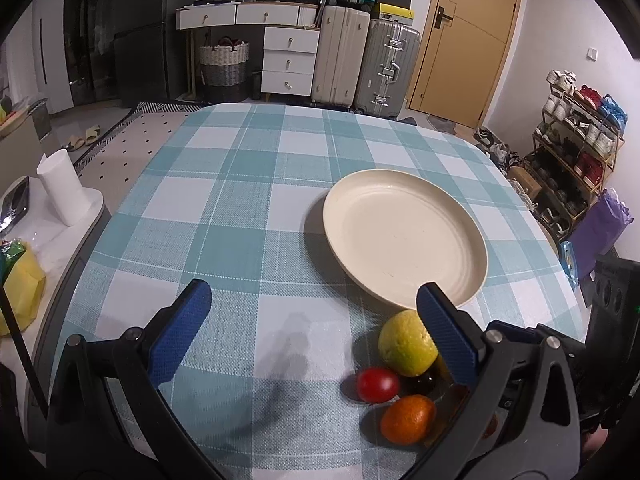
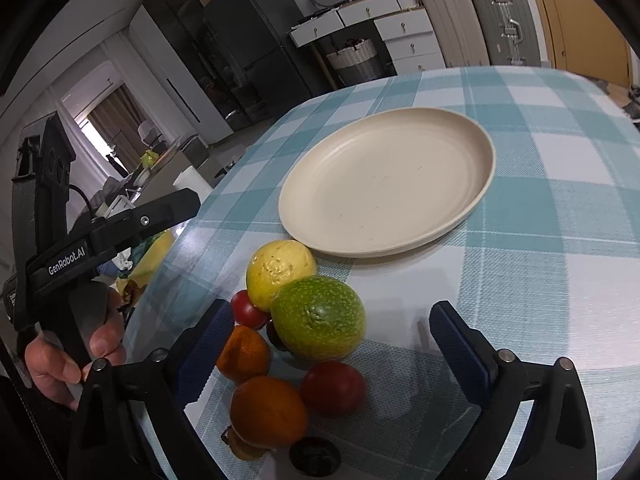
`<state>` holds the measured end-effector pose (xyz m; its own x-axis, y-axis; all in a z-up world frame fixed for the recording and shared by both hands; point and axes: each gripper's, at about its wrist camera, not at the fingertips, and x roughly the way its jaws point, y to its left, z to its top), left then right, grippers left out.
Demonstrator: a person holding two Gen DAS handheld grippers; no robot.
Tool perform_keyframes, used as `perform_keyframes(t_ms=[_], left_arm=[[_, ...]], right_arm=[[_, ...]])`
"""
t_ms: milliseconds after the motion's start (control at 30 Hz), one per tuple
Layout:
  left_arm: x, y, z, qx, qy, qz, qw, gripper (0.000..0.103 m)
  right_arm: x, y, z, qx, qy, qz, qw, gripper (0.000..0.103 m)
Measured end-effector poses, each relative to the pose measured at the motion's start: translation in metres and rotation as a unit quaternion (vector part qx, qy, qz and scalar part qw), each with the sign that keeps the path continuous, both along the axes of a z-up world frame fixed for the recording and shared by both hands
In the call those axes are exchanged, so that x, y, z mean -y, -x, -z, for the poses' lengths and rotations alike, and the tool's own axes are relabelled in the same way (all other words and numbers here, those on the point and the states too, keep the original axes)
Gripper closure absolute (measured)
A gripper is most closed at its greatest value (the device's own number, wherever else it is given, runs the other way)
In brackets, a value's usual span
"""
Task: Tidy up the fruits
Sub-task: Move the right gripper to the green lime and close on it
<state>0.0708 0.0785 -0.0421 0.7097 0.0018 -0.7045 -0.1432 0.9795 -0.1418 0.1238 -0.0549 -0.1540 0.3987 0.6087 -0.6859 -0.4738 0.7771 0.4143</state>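
Observation:
A bare cream plate [image 1: 404, 236] [image 2: 386, 180] rests on the checked tablecloth. Just in front of it is a cluster of fruit: a yellow fruit [image 2: 280, 272] [image 1: 406, 342], a green fruit [image 2: 318, 324], a small red tomato [image 2: 248, 310] [image 1: 377, 385], two oranges [image 2: 244, 354] [image 2: 268, 410], a larger red fruit [image 2: 332, 386] and a dark fruit [image 2: 314, 458]. My right gripper [image 2: 332, 312] is open and hovers over the cluster, with the green fruit in line between its fingers, untouched. My left gripper [image 1: 312, 296] is open over bare cloth, the fruit by its right finger.
The round table's edge [image 2: 224, 184] curves close to the left of the fruit. A hand [image 2: 60, 364] holds the left gripper's handle [image 2: 60, 264] there. Off the table to the left stand a white roll [image 1: 60, 188] and a yellow bag [image 1: 20, 288].

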Motion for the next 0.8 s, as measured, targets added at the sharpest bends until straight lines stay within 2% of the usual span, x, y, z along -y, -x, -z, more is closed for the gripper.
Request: perform_keyframes(t_ms=[333, 467, 667, 800], left_arm=[[-0.009, -0.012, 0.005, -0.009, 0.009, -0.002, 0.9999, 0.001], [-0.011, -0.017, 0.006, -0.01, 0.015, 0.0, 0.9998, 0.001], [-0.013, -0.021, 0.007, -0.018, 0.028, 0.011, 0.9994, 0.001], [-0.015, -0.023, 0.014, -0.04, 0.065, 0.029, 0.9967, 0.001]], right_arm=[[-0.003, -0.009, 0.008, -0.032, -0.016, -0.012, 0.999, 0.026], [-0.006, -0.009, 0.009, -0.041, -0.028, -0.026, 0.998, 0.05], [-0.005, -0.005, 0.005, -0.026, -0.018, -0.021, 0.999, 0.05], [0.006, -0.004, 0.001, -0.022, -0.026, -0.013, 0.999, 0.05]])
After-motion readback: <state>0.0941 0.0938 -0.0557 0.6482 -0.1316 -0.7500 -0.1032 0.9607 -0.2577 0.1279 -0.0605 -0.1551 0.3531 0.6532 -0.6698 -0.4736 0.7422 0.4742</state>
